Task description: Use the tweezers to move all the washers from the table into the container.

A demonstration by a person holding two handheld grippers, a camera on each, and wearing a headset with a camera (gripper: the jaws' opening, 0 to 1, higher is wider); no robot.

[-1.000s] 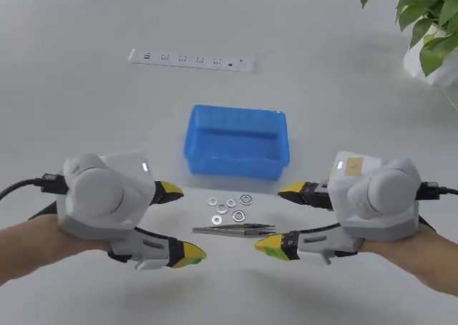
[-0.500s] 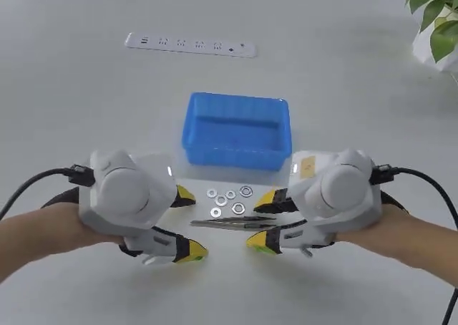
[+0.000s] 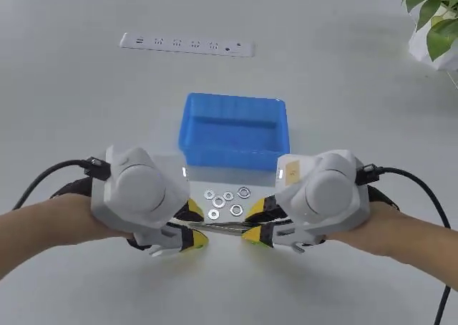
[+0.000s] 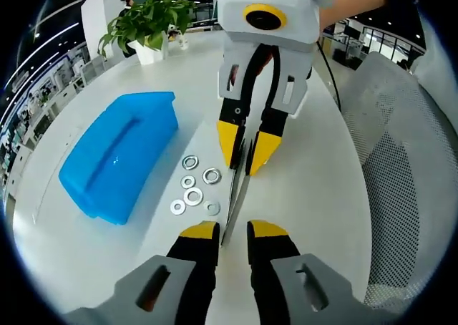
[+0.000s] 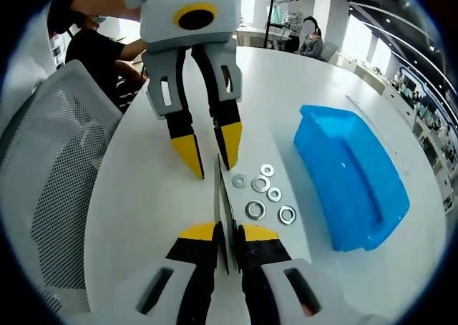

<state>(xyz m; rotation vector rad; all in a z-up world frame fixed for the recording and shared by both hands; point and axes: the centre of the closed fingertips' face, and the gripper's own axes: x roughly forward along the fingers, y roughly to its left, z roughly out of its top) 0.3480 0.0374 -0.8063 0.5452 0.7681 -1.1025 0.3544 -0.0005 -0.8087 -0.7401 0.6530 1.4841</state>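
Over on the left, the left gripper [image 3: 194,226] sits low on the white table [image 3: 86,96], held in the person's left hand [image 3: 43,228]. Its yellow-tipped jaws are parted, and its own view shows one end of the tweezers [image 3: 222,226] lying in the gap, with no clamping going on. The tweezers lie flat on the table, stretched between the two grippers, which face each other pretty much nose to nose.

Just beyond the tweezers there's a loose cluster of six washers [image 3: 225,202], all on the table. Right behind them is the blue plastic container [image 3: 229,157], with no washers visible inside. Further back a white power strip [image 3: 187,44] lies across the table.

On the right, the right gripper [image 3: 253,223] has its jaws pulled in close on either side of the other end of the tweezers. Honestly, it's impossible to tell whether they're actually pinching it or just straddling it. A leafy potted plant [image 3: 429,10] pokes in at the far right corner.
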